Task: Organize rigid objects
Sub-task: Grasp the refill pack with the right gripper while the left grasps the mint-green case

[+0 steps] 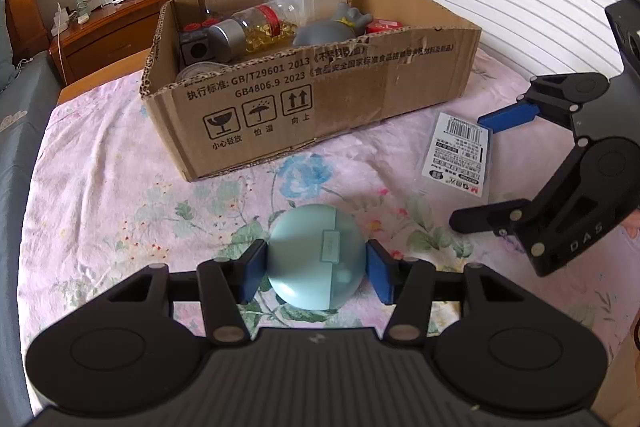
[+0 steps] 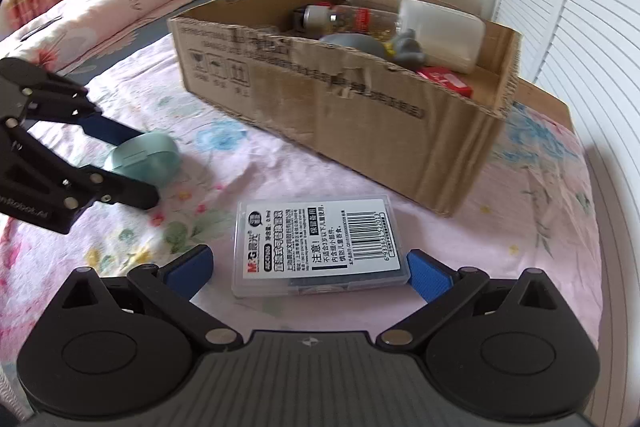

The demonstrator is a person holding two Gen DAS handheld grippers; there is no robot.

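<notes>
Pale-blue round case (image 1: pixel 316 257) between left gripper (image 1: pixel 316 271) pads.

Left gripper (image 1: pixel 316 269) clamped; right gripper (image 2: pixel 310 267) spread wide.

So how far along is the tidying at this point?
Mostly done: the cardboard box already holds a pill bottle, a grey toy and clear containers. In hand: the left gripper is shut on the round teal case. Left: the clear labelled box lies on the bedspread between the open right gripper's pads.

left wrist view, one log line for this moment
left tongs: shut on blue case | right tongs: open around clear box
</notes>
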